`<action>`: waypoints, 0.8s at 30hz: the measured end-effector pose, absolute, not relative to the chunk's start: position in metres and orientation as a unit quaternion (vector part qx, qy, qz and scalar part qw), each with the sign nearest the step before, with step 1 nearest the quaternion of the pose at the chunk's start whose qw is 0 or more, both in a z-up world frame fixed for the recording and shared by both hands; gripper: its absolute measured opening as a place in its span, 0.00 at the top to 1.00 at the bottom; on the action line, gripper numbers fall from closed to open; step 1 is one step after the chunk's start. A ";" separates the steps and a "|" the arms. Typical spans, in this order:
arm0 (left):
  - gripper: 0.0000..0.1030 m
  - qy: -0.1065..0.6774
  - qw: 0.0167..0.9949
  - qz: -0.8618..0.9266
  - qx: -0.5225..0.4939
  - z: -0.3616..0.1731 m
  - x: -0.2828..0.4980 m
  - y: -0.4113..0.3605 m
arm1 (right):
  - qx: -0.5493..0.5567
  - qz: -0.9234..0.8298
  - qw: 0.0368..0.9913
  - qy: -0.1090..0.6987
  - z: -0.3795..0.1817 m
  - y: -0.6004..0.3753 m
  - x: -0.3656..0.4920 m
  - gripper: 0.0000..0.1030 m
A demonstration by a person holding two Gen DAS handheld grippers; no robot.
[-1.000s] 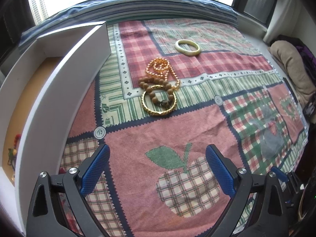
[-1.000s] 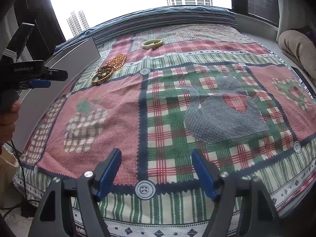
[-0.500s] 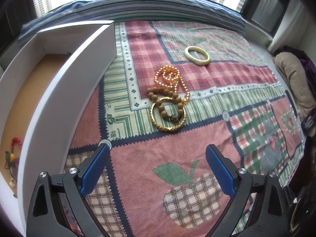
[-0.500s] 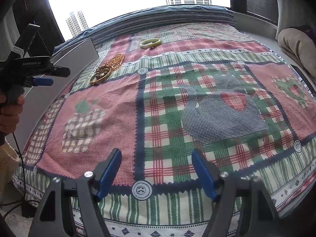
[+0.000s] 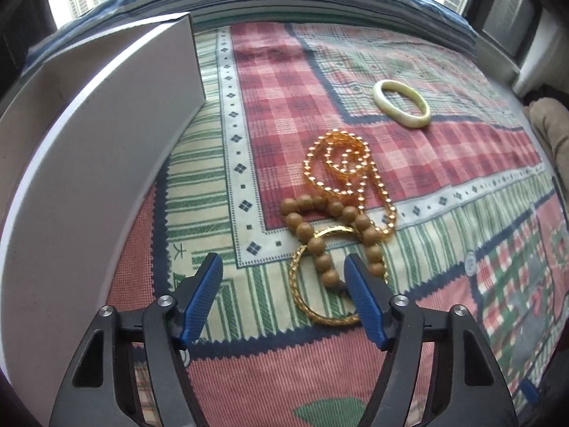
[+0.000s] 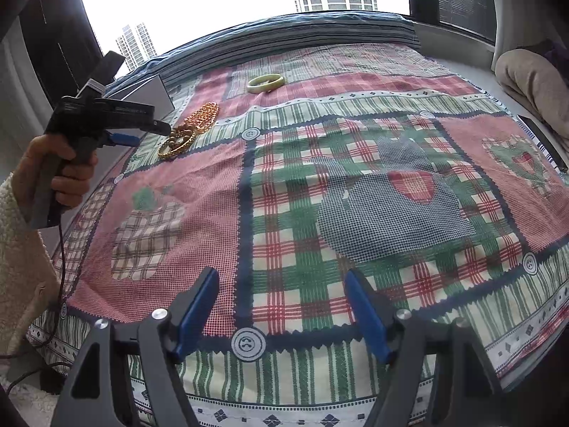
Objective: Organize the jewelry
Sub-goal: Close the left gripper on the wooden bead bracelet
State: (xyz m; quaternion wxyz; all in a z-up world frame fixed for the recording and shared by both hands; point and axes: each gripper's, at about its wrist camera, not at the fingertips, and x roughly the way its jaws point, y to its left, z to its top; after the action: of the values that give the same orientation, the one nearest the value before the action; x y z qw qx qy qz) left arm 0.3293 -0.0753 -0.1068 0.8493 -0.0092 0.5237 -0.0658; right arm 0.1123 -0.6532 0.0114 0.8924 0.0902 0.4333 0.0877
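In the left wrist view my left gripper (image 5: 282, 267) is open, its fingertips just short of a gold bangle (image 5: 302, 299) that lies under a brown wooden bead bracelet (image 5: 313, 238). A gold bead necklace (image 5: 341, 167) is coiled just beyond them, and a pale jade bangle (image 5: 402, 108) lies farther back. In the right wrist view my right gripper (image 6: 281, 284) is open and empty over the patchwork cloth; the left gripper (image 6: 160, 131) reaches the gold bangle (image 6: 176, 147) at far left, and the jade bangle (image 6: 266, 83) lies at the back.
A white open drawer box (image 5: 106, 142) stands along the left edge of the cloth. A window ledge runs along the back. A beige cushion (image 6: 530, 78) sits at the far right. The checked cloth (image 6: 373, 213) covers the whole surface.
My left gripper has moved forward and down to the jewelry pile, its fingertips now at the gold bangle. The right gripper has hardly moved.
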 end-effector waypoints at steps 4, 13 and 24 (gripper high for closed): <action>0.45 0.527 0.845 -0.078 -0.047 -0.116 0.343 -0.069 | 0.090 0.087 0.890 0.439 0.007 -0.655 0.111 0.27; 0.88 0.520 0.848 -0.099 -0.038 -0.112 0.351 -0.084 | 0.090 0.085 0.888 0.444 0.004 -0.656 0.115 0.27; 0.91 0.467 0.866 -0.143 -0.107 -0.027 0.293 -0.048 | 0.095 0.083 0.890 0.437 0.009 -0.656 0.111 0.27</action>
State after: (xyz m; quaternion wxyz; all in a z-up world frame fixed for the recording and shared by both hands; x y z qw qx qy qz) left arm 0.2925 -0.0484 -0.0268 0.8660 -0.1073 0.4672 -0.1426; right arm 0.1106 -0.6563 0.0091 0.8904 0.0954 0.4373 0.0833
